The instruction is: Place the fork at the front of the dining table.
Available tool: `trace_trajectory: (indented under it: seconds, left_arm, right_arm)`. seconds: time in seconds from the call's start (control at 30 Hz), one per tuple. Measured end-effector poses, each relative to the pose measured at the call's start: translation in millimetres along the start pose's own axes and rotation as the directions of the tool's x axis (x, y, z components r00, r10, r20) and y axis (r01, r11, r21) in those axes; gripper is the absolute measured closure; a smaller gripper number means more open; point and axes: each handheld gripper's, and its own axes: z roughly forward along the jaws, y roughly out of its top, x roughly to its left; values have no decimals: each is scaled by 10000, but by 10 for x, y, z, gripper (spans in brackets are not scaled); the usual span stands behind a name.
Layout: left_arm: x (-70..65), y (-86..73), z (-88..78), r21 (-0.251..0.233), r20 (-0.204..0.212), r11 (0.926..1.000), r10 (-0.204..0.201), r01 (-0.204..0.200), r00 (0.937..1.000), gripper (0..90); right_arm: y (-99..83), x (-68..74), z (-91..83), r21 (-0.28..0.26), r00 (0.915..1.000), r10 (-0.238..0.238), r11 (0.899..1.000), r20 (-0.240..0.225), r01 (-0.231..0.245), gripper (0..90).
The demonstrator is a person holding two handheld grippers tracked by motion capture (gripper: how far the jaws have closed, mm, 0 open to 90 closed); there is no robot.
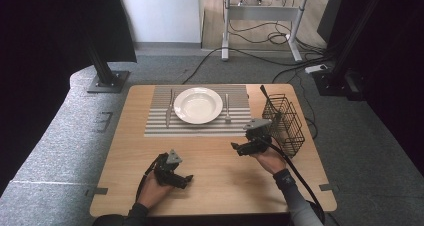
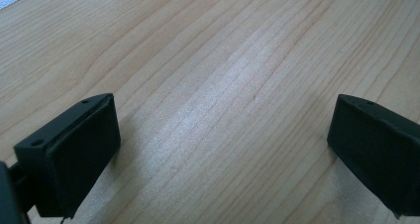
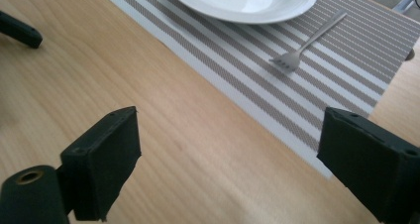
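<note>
Two tongs are seen spread and empty: the left tongs (image 1: 186, 179) rest low over the bare table (image 1: 220, 171), the right tongs (image 1: 235, 147) are held near the wire basket (image 1: 286, 122). The fork (image 3: 303, 46) lies on the striped placemat (image 3: 346, 60), right of the plate (image 1: 198, 105); the knife (image 1: 169, 109) lies left. Setting appears finished; any next move would call for withdrawal.

White plate (image 1: 198, 105); grey-and-white striped placemat (image 1: 160, 126); silver fork (image 3: 306, 42); black wire basket (image 1: 285, 122); pale wood-grain table (image 1: 220, 171); black grippers.

Bare table (image 1: 220, 161) lies open between both hands; wire basket (image 1: 285, 123) blocks the right.
</note>
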Motion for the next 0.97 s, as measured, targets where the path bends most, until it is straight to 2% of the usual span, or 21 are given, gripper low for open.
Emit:
trace_trajectory:
  seconds: [0.2, 0.37, 0.5, 0.6, 0.7, 0.87, 0.97]
  left_arm:
    - [-15, -16, -14, 1, 19, 10000, 16, -16, 10000, 0]
    - [-51, -47, -42, 2, 6, 10000, 0, 0, 10000, 0]
    - [-80, -67, -59, 2, 15, 10000, 12, -12, 10000, 0]
    - [-88, -71, -61, -7, 19, 10000, 1, -1, 10000, 0]
    - [-88, -71, -61, 1, 15, 10000, -2, 2, 10000, 0]
    - [-88, -70, -60, 5, 16, 10000, 4, -4, 10000, 0]
    - [-87, -66, -56, 6, 21, 10000, 6, -6, 10000, 0]
  right_arm:
    - [-283, 51, -110, -47, 9998, 193, 9998, 26, -192, 35]
    - [-581, 78, -82, 19, 9989, 459, 9989, -112, -459, 15]
    - [-776, 122, -4, 531, 9993, -135, 9985, 362, 115, 0]
    - [-913, 112, 58, 738, 9996, -85, 9973, 284, 64, 0]
    - [-994, 105, 113, 919, 9998, 56, 9957, 204, -75, 0]
    - [-1019, 81, 147, 809, 9975, 676, 9946, -221, -656, 0]
    - [-1020, 83, 148, 807, 9976, 663, 9947, -211, -644, 0]
